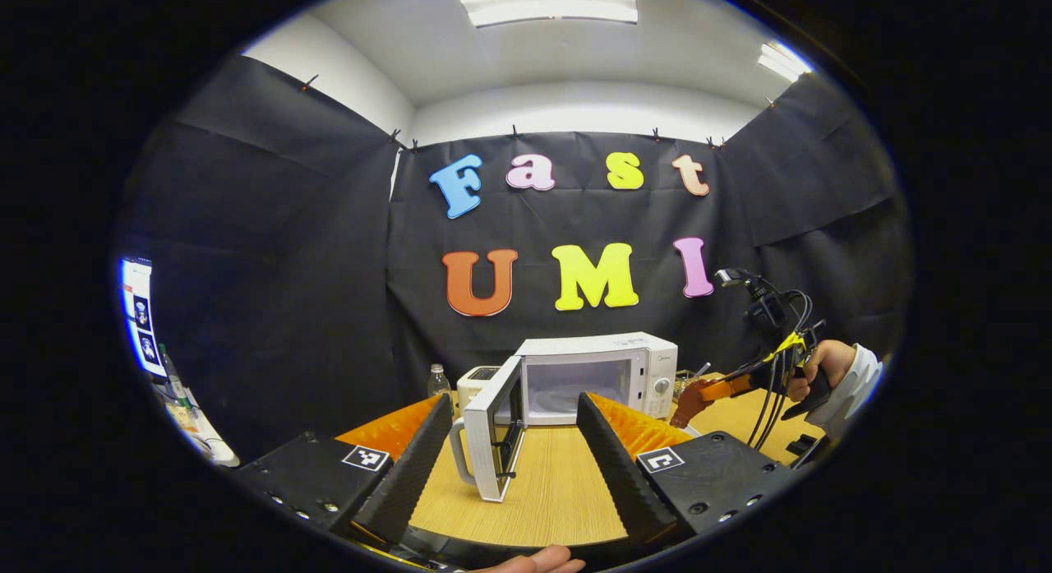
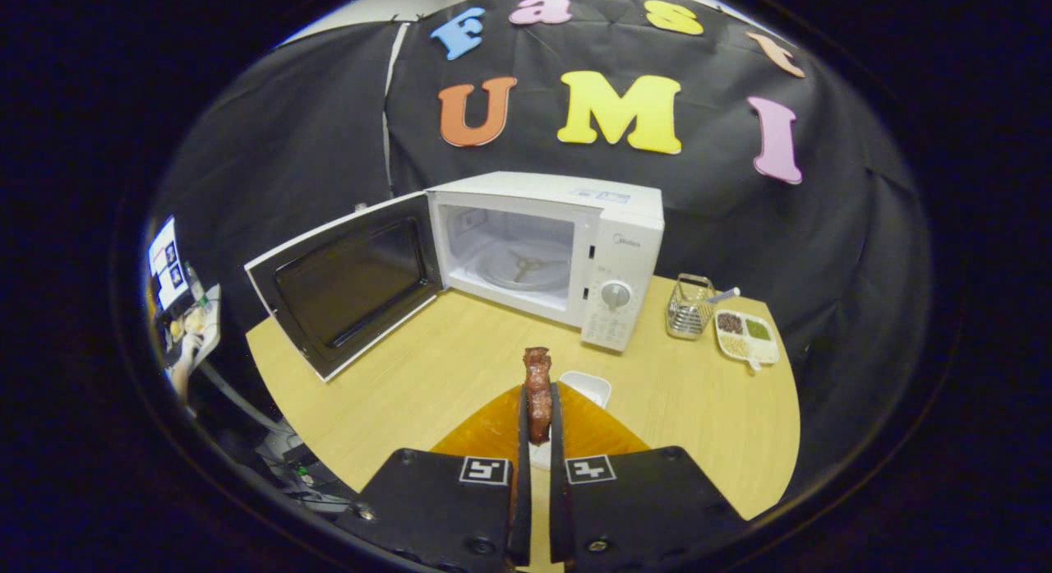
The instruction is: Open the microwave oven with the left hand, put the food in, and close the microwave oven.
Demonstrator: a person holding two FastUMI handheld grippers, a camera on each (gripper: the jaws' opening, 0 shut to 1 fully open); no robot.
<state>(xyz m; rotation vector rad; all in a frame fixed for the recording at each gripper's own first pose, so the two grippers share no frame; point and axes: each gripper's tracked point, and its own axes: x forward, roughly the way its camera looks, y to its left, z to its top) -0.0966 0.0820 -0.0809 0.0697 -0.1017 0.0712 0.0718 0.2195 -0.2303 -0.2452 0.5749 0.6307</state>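
Food [image 2: 538,392]: a reddish-brown strip, long axis running straight ahead along the right gripper's [image 2: 538,429] fingers, its far end poking out past the tips toward the microwave [image 2: 567,252]; its near part sits between the jaws.
Right jaws: pressed nearly together, pinching the food from both sides. In the left gripper view this gripper [image 1: 699,396] is held by a hand [image 1: 822,371] off to the right of the left jaws, tips pointing at the microwave's [image 1: 600,376] control side.
Left jaws: spread wide, nothing between them. The left gripper [image 1: 514,441] hangs over the desk [image 1: 542,491], with the door's [image 1: 493,429] edge standing in the gap between the fingers.
Microwave: straight ahead of both pairs of jaws, at the back of the desk, cavity facing them.
Door: swung wide open on its left hinge. From the right jaws it lies ahead and to the left [image 2: 349,281], its dark window turned toward them.
Turntable [image 2: 522,265]: bare glass plate inside the cavity, ahead of the food's tip.
Dish [image 2: 585,386]: small and white, on the desk [image 2: 394,384] just right of the right jaws' tips.
Basket [image 2: 689,308]: wire, ahead and right of the right jaws, beside the microwave.
Tray [image 2: 746,336]: divided, with grains, just right of the basket.
Bottle [image 1: 438,381]: ahead of the left jaws, left of the microwave.
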